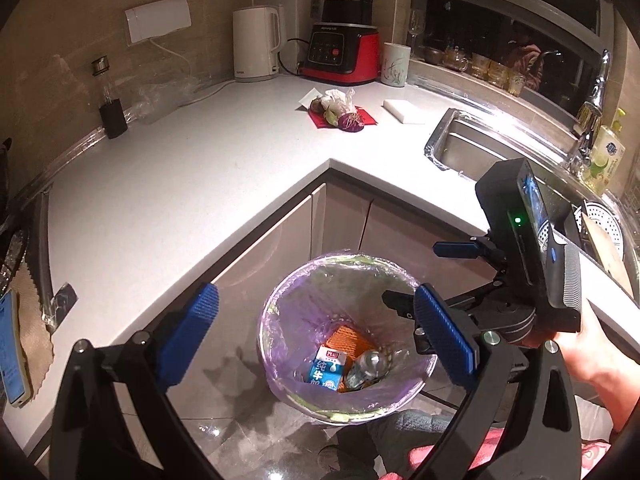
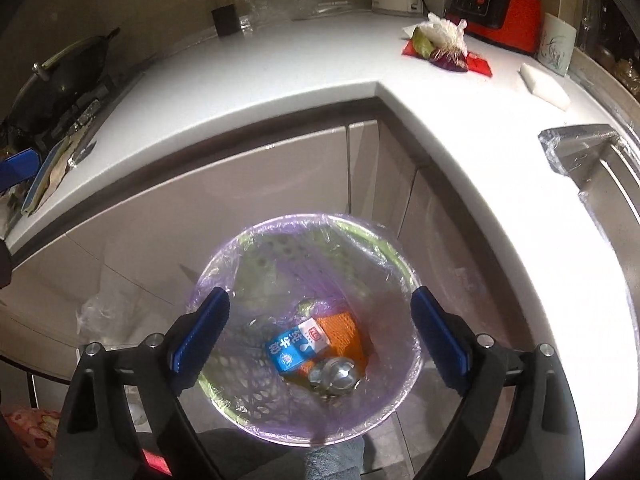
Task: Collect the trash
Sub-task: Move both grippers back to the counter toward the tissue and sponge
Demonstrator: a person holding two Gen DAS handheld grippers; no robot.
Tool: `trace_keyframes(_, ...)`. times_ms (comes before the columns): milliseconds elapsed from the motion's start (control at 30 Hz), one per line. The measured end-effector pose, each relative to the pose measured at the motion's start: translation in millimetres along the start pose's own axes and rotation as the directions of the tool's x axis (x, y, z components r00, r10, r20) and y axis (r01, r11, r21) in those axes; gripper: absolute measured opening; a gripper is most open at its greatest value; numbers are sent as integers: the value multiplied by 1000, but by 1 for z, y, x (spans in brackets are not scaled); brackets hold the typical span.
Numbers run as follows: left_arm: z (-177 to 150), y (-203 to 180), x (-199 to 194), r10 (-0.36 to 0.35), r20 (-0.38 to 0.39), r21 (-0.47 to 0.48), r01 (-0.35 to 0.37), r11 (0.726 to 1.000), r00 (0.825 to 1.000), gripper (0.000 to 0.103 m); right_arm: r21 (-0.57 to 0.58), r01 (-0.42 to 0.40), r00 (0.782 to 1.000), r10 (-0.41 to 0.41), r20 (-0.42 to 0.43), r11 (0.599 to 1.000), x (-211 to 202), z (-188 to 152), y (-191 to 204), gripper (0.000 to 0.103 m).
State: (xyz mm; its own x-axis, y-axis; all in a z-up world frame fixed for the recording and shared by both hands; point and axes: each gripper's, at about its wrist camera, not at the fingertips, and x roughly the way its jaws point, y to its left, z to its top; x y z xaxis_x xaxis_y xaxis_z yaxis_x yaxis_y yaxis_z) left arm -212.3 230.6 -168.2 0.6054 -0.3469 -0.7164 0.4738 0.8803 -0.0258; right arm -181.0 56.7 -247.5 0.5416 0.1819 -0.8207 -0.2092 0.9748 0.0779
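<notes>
While the left hand-held gripper [image 1: 316, 336] hangs spread and empty above the floor, its view shows the lined trash bin [image 1: 280, 304] standing against the cabinet corner, already holding a blue-and-white milk carton [image 1: 326, 368], an orange mesh piece [image 1: 350, 338] and a crushed plastic bottle [image 1: 370, 366]. Further off on the white counter [image 1: 200, 184] lies the remaining trash pile [image 1: 338, 110]: crumpled white wrapping, vegetable scraps and a red sheet beneath. From the right wrist view, the right hand-held gripper [image 2: 318, 338] is poised directly over the bin's mouth, jaws wide with nothing between them, the carton [image 2: 298, 346] lying below. The pile [image 2: 442, 46] sits near the red blender base [image 2: 502, 12]. I'd judge that heap light, soft and loose, apt to scatter; pinching the crumpled wrapping at its bunched middle, or lifting by the red sheet's edge, seems safest.
</notes>
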Motion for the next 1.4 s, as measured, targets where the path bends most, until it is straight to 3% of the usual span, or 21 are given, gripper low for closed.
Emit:
trace_keyframes(333, 52, -4, -21, -30, 95, 0, 30, 1000, 995, 95, 43, 99, 974, -106, 200, 994, -87, 33, -22, 101)
trace_keyframes(667, 112, -31, -1, -52, 133, 19, 50, 999, 990, 95, 159, 153, 939, -193, 284, 975, -139, 49, -80, 101)
trace_keyframes(967, 164, -40, 65, -53, 110, -25, 56, 998, 992, 95, 217, 178, 931, -235, 279, 960, -139, 61, -141, 101)
trace_keyframes(1400, 246, -50, 212, -15, 28, -142, 19, 990, 999, 95, 205, 157, 957, -200, 212, 966, -82, 101, -229, 101)
